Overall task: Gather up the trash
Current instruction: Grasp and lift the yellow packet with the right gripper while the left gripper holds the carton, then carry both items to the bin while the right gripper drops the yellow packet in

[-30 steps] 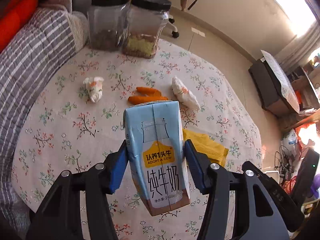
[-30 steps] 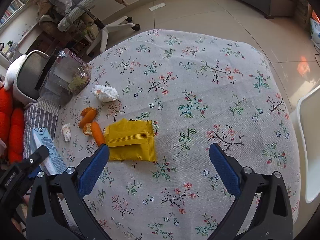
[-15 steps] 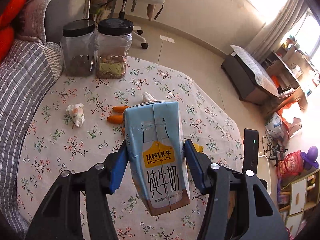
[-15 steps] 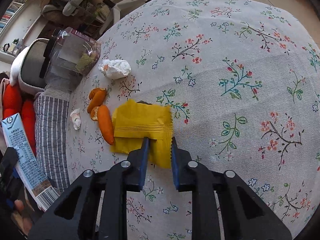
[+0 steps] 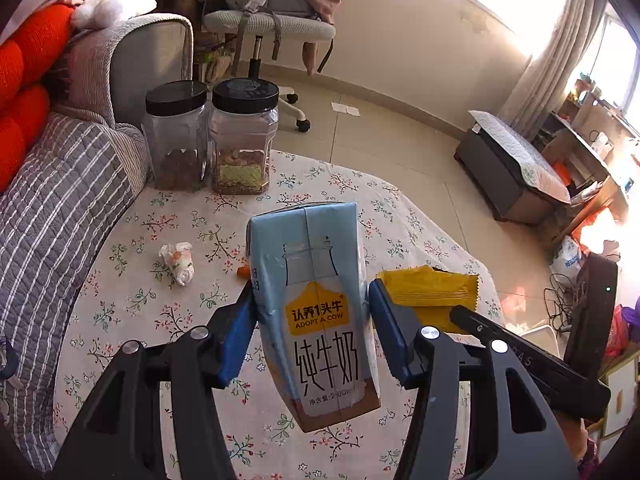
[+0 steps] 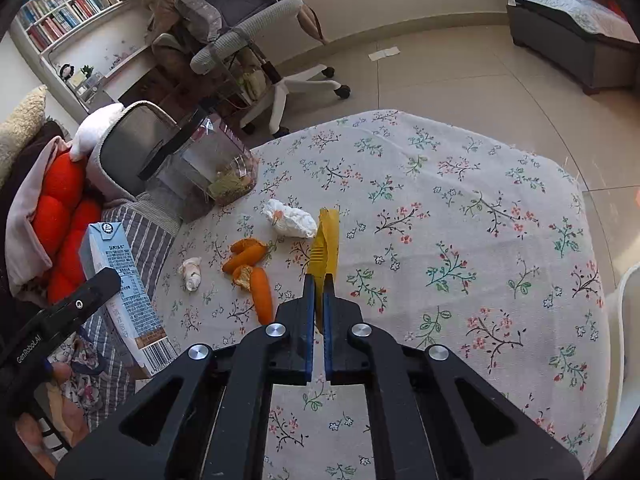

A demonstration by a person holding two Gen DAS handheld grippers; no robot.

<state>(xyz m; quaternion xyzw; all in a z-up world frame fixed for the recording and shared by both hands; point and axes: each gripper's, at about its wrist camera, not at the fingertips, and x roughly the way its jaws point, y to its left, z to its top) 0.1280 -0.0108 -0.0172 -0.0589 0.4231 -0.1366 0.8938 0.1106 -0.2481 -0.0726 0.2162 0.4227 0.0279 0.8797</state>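
Left fingers (image 5: 312, 332) pinch milk carton (image 5: 316, 312) "ADOPT A COW" | right fingers (image 6: 319, 280) pinch yellow wrapper (image 6: 326, 240)

On the table (image 6: 460, 200), two jars (image 5: 212, 136) stand side by side at the far edge, next to the sofa (image 5: 60, 200) on the left. Nearer, in the right wrist view, a crumpled tissue (image 6: 290, 218) lies just behind the orange peels (image 6: 250, 268), with a smaller paper wad (image 6: 191, 273) to their left. A milk carton (image 5: 316, 312) sits upright between the left gripper (image 5: 312, 332) pads above the table, and to its right a wrapper (image 6: 326, 248) hangs edge-on in the right gripper (image 6: 318, 300), while an office chair (image 6: 248, 28) stands on the floor behind the table
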